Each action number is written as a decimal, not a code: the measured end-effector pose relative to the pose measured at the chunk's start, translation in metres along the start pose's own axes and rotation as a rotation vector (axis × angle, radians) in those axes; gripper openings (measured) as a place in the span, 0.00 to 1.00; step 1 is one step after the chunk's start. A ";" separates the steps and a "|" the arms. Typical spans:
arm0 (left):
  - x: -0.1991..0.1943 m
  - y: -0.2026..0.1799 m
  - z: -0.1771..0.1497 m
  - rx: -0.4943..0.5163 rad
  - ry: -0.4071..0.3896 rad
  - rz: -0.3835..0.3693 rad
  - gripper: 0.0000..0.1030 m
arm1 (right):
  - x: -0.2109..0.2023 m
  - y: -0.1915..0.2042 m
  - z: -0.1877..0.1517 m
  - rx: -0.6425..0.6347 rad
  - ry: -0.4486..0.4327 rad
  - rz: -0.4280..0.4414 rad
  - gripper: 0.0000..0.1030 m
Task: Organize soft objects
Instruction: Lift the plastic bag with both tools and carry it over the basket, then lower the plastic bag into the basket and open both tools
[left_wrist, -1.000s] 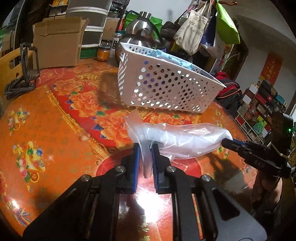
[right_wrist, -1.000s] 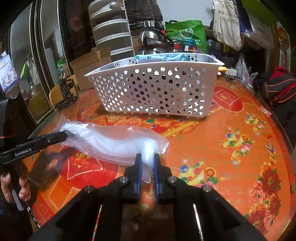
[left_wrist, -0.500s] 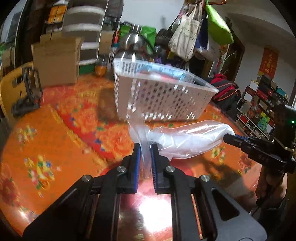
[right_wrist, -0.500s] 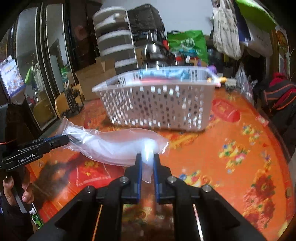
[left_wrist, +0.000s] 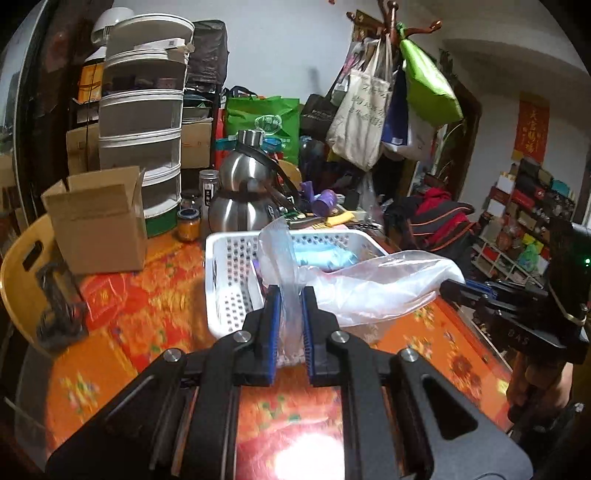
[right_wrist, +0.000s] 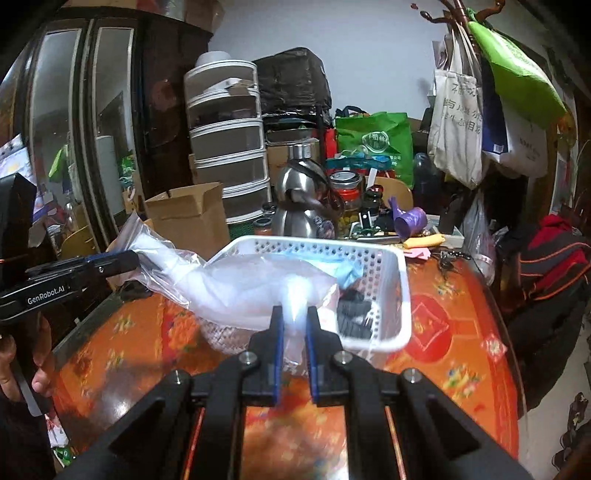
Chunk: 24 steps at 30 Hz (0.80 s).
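Observation:
A clear plastic bag (left_wrist: 373, 284) with white soft stuff inside hangs stretched between my two grippers, above the white perforated basket (left_wrist: 229, 295). My left gripper (left_wrist: 290, 295) is shut on one end of the bag. My right gripper (right_wrist: 293, 314) is shut on the other end (right_wrist: 255, 288). The basket (right_wrist: 391, 280) holds a blue soft item (left_wrist: 321, 256) and a dark item (right_wrist: 354, 314). Each gripper shows in the other's view: the right one (left_wrist: 465, 290), the left one (right_wrist: 122, 262).
The basket stands on a round table with an orange-red floral cloth (left_wrist: 155, 306). Behind it are a steel kettle (left_wrist: 243, 199), a cardboard box (left_wrist: 98, 221), jars and stacked drawers (left_wrist: 142, 140). A yellow chair (left_wrist: 22, 266) is at the left. Bags hang at the right (left_wrist: 373, 114).
Both grippers have lifted the bag off the table and carried it forward, so it now hangs over the open basket. The views tilted up from the tabletop.

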<state>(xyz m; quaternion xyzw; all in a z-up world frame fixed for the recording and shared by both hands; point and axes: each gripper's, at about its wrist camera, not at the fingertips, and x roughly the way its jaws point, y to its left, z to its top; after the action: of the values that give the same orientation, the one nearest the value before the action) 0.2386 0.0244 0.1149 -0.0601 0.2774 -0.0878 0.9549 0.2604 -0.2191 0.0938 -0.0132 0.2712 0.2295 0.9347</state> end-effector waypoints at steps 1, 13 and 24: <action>0.009 0.000 0.010 -0.001 0.007 0.003 0.10 | 0.008 -0.005 0.008 0.000 0.006 -0.013 0.09; 0.117 0.016 0.048 -0.020 0.126 0.072 0.10 | 0.101 -0.050 0.034 -0.006 0.107 -0.059 0.09; 0.158 0.031 0.017 -0.012 0.181 0.127 0.10 | 0.132 -0.048 0.012 -0.029 0.165 -0.060 0.10</action>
<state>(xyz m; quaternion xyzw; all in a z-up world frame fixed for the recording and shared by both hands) 0.3832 0.0239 0.0424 -0.0399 0.3664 -0.0307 0.9291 0.3858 -0.2049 0.0315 -0.0534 0.3435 0.2035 0.9153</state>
